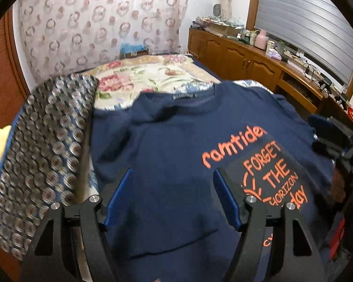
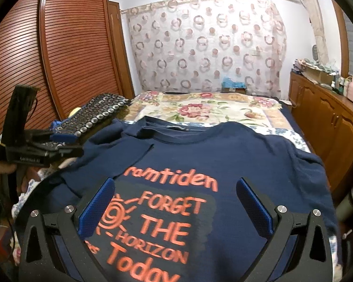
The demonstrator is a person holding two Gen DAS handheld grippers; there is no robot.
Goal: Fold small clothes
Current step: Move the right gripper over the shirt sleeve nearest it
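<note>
A navy T-shirt point(image 1: 171, 145) with orange print lies face up on the bed, collar away from me; it also shows in the right wrist view point(image 2: 235, 155). Its left sleeve point(image 2: 129, 141) is folded in over the chest. My left gripper point(image 1: 171, 178) is open and empty, hovering above the shirt's left side. It also shows at the left edge of the right wrist view point(image 2: 66, 136), beside the shirt. My right gripper point(image 2: 175, 188) is open and empty above the printed chest. The right gripper body shows at the right edge of the left wrist view point(image 1: 336, 145).
A dark patterned cloth point(image 1: 47, 141) lies on the bed left of the shirt, with a floral bedspread point(image 1: 153, 75) beyond. A wooden cabinet point(image 1: 247, 58) with clutter runs along the right; a slatted wardrobe point(image 2: 58, 47) stands on the left.
</note>
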